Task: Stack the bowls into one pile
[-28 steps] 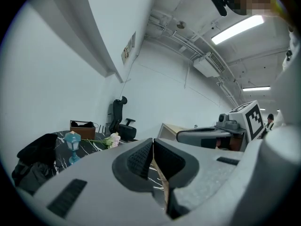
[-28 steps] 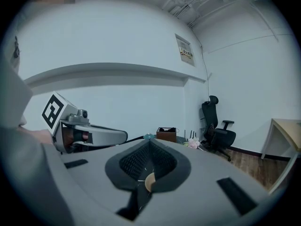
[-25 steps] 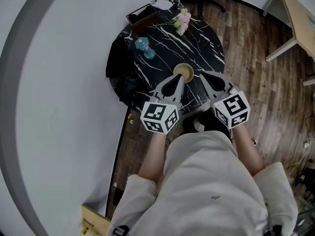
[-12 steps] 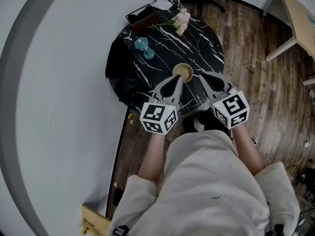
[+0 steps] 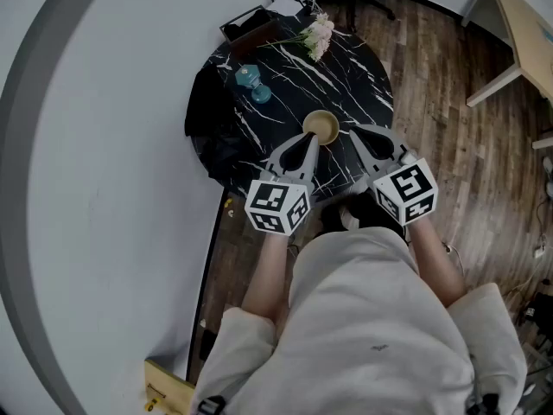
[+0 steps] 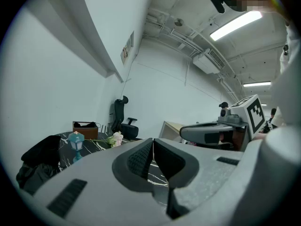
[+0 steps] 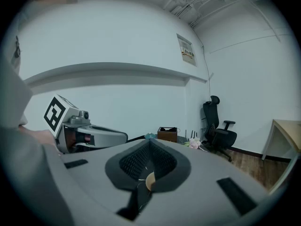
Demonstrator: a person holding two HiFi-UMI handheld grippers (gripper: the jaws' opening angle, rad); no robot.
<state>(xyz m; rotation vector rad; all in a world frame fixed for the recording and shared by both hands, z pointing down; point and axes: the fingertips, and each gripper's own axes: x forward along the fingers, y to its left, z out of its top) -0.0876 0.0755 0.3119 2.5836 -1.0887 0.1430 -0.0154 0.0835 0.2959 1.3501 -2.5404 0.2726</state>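
Left gripper and right gripper both closed, empty, near the bowls; apparently one pile already. Stacking seems finished; next move merely withdrawal

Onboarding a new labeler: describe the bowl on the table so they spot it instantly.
Find the round black marble table by the white wall. At its edge nearest the person sits the bowl. It is the only tan, round thing there; the teal lantern and pink flowers stand farther back.
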